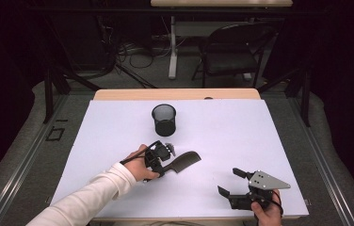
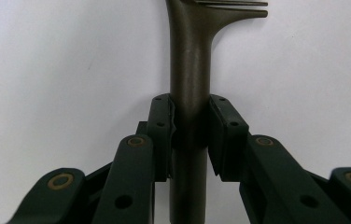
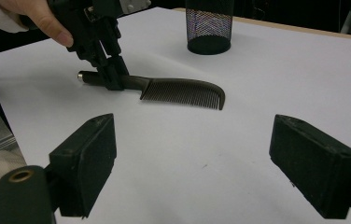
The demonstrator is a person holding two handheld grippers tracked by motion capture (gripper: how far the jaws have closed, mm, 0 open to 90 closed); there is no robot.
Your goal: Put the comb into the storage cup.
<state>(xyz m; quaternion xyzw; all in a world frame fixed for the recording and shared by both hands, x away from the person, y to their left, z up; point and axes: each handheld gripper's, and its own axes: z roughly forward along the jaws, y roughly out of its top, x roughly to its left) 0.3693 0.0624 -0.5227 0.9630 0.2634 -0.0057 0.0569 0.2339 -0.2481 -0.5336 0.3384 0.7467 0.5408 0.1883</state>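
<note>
Comb point(image 1: 184, 163) lies flat on the white tabletop point(image 1: 241, 136), its handle pinched by the closed left claw point(image 2: 190, 135); right claw point(image 3: 206, 163) hangs wide open, empty. Gripped near one end, the comb could swivel when lifted.

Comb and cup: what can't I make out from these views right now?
- Comb teeth: cut off by the top edge in the left gripper view.
- Comb handle middle: covered by the left gripper, whose jaws clamp it.
- Mesh cup inside: too dark in the high view; its rim is cut off in the right gripper view.
</note>
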